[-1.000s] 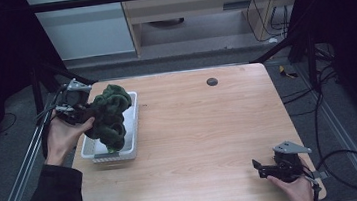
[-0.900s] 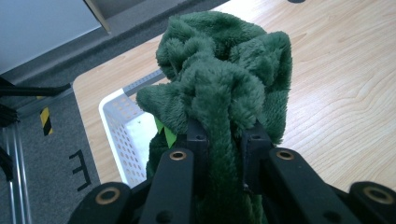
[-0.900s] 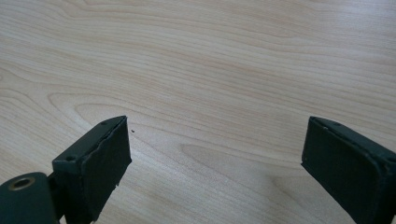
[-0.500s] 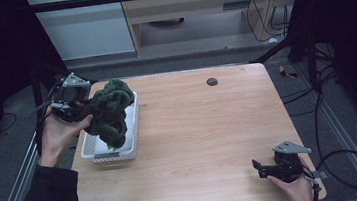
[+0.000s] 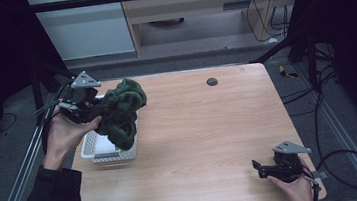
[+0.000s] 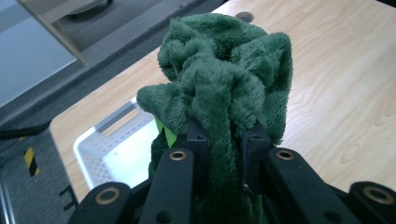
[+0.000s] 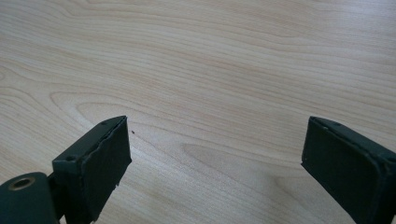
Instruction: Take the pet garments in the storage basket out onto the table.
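A dark green fleece cloth (image 5: 122,111) hangs bunched above a white slotted basket (image 5: 93,148) at the table's left side. My left gripper (image 5: 98,110) is shut on a fold of the green cloth (image 6: 224,93), which rises between its two black jaws; its tips are buried in the fabric. The basket's white wall (image 6: 100,149) lies below and to the left of the cloth in the left gripper view. A bright green scrap (image 6: 169,135) peeks out beside the cloth. My right gripper (image 5: 261,168) rests near the table's front right corner, open (image 7: 212,158) over bare wood, with nothing between its jaws.
The wooden table (image 5: 209,127) has a round dark cable hole (image 5: 211,81) near its far edge. Metal frame rails run along both sides, and cables trail on the floor at the right. A cabinet stands behind the table.
My left gripper has lifted the green cloth up and toward the right, so more of it hangs clear of the basket. The right gripper has stayed in place.
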Motion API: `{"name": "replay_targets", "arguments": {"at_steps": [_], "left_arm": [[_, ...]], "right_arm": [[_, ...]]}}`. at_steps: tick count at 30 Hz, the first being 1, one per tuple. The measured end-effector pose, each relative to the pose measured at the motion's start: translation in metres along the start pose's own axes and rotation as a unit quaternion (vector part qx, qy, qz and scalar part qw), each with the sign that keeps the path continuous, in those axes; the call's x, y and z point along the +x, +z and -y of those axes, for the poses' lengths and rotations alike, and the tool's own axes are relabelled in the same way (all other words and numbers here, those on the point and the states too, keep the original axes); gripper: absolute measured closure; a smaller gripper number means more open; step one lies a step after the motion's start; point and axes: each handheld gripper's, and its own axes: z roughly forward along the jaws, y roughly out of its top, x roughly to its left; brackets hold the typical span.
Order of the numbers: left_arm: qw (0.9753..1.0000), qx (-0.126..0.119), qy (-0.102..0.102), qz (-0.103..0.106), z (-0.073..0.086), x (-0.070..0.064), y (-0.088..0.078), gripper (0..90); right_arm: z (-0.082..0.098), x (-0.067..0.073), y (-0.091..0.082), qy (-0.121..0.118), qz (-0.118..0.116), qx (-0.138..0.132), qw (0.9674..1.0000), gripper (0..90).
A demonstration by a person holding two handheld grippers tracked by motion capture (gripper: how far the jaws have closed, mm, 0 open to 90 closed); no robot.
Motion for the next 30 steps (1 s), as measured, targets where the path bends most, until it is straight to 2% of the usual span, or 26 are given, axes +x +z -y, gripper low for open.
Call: {"name": "replay_targets", "arguments": {"at_steps": [6, 11, 18, 30], "left_arm": [[0.9994, -0.005, 0.026, 0.023, -0.01, -0.02, 0.001, 77.8], [0.9985, -0.003, 0.044, 0.031, -0.019, -0.035, 0.004, 77.8], [0.9969, 0.0, 0.063, 0.046, -0.029, -0.052, 0.015, 77.8], [0.9941, 0.007, 0.084, 0.068, -0.043, -0.077, 0.039, 77.7]], "right_arm": [[0.0, -0.001, 0.0, -0.004, 0.002, -0.002, 1.0, 8.1], [-0.001, -0.001, -0.001, -0.003, 0.003, -0.008, 1.0, 8.1], [-0.001, -0.001, -0.003, -0.001, 0.004, -0.012, 0.9999, 8.1], [-0.001, -0.002, -0.006, 0.002, 0.008, -0.019, 0.9998, 8.4]]}}
